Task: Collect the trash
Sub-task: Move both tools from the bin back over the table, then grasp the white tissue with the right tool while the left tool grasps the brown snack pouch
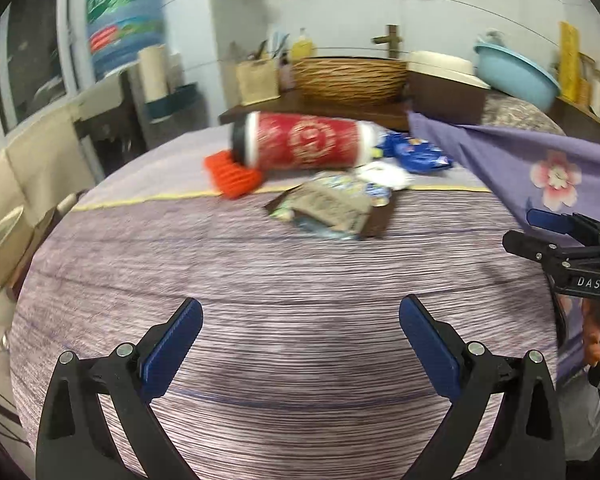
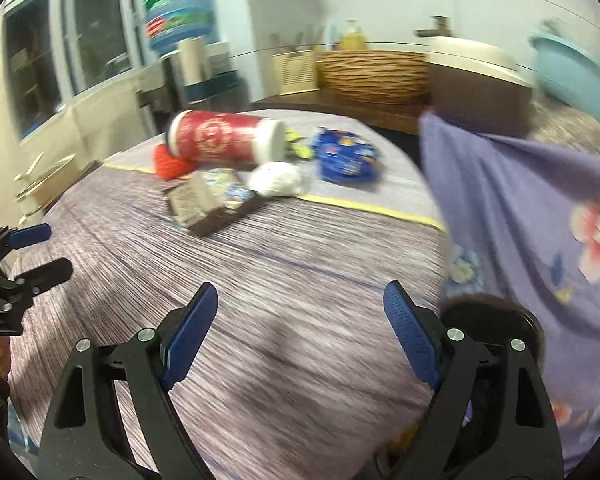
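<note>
Hanging tongs: the left gripper (image 1: 300, 332) and the right gripper (image 2: 300, 316) both hang over the striped purple-grey cloth (image 1: 260, 280) on the table.
Left tongs: its blue pads (image 1: 176, 344) stand wide apart, with nothing between them and nothing touched.
Right tongs: spread wide too, holding nothing; its blue pads (image 2: 410, 340) are above bare cloth.
Hand: some fingers (image 1: 596, 332) show at the right edge of the left view, under the other tool.
Trash spot: the pile lies at the far side of the table, well apart from both tongs.
Red tube: a round red can with white ends (image 1: 304, 145) lies on its side, one end resting on an orange ribbed thing (image 1: 232, 176).
Wrappers: a torn brown and silver packet (image 1: 328, 210) lies nearest, flat and crumpled; a white scrunched paper ball (image 2: 276, 178) sits just beside it; a shiny blue snack bag (image 2: 346, 156) is behind.
Containers: a woven straw basket (image 1: 350, 78) stands on the brown shelf behind; I cannot tell what is in it. A light blue plastic bowl (image 1: 516, 74) leans near it.
Flower cloth: a purple cloth with pink flowers (image 2: 532, 208) hangs at the right.
</note>
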`<action>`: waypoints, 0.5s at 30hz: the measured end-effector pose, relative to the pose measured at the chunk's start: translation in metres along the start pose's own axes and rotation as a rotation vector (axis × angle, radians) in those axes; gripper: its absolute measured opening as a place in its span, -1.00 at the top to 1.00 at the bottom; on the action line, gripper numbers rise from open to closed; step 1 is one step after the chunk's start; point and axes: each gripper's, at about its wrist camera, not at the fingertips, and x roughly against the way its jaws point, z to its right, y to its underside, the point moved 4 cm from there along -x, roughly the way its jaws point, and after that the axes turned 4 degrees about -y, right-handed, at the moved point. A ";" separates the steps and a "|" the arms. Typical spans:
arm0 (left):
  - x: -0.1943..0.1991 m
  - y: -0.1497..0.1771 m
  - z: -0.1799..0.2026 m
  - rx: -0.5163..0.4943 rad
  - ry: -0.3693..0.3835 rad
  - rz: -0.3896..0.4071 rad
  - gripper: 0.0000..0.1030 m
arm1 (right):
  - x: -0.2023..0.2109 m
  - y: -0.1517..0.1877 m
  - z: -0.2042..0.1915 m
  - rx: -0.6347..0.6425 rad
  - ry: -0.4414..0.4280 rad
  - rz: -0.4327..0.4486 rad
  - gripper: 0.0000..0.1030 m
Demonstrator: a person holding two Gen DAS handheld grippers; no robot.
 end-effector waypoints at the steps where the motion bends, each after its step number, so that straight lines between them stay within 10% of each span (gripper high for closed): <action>1: -0.004 0.000 -0.008 0.017 0.001 -0.010 -0.89 | -0.007 -0.005 -0.006 0.013 -0.017 -0.010 -0.64; 15: -0.020 -0.004 -0.035 0.025 0.021 -0.052 -0.89 | -0.099 -0.078 -0.015 0.054 0.003 -0.107 -0.38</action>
